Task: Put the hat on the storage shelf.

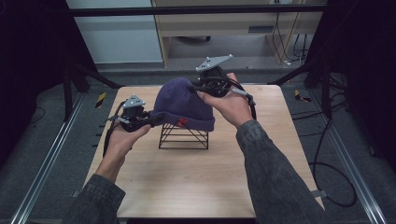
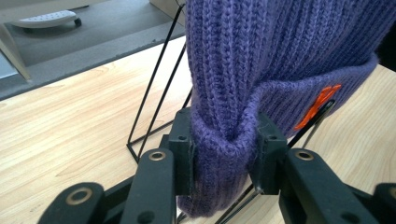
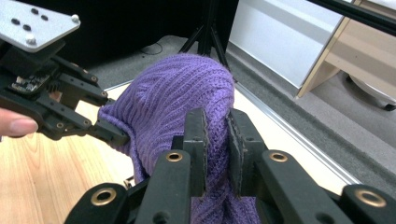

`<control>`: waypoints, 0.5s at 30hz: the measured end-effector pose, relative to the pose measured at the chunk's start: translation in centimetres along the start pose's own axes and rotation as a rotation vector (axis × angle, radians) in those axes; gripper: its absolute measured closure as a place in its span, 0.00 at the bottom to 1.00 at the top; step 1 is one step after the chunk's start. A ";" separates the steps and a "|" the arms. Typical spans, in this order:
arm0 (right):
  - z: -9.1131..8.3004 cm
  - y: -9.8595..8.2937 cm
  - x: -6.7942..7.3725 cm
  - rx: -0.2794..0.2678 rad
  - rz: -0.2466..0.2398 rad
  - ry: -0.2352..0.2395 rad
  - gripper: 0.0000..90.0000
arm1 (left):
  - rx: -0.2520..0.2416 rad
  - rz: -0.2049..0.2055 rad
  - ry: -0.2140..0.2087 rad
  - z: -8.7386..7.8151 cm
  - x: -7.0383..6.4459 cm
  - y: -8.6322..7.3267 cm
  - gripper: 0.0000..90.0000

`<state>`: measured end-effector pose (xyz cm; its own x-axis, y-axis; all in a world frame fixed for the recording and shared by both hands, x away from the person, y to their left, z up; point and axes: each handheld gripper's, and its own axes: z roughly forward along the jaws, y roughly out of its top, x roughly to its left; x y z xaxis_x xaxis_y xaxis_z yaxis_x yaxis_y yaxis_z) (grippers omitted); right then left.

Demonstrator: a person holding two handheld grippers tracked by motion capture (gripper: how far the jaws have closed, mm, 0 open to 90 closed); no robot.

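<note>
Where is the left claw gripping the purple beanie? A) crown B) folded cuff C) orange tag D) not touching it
B: in the left gripper view the left claw has its jaws clamped on a bunched fold of the purple beanie at its folded cuff, beside the orange tag, above the black wire stand.
</note>
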<state>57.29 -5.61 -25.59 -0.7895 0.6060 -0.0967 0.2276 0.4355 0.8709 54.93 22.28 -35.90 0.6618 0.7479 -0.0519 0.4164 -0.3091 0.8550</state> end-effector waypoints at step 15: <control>0.5 -1.2 0.1 0.031 0.002 0.020 0.88 | 0.023 0.000 -0.003 0.6 0.0 -1.1 0.73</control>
<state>57.22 -5.70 -26.93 -0.7999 0.5940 -0.0850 0.2468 0.4547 0.8558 54.87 22.24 -37.13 0.6637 0.7461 -0.0532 0.4304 -0.3228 0.8430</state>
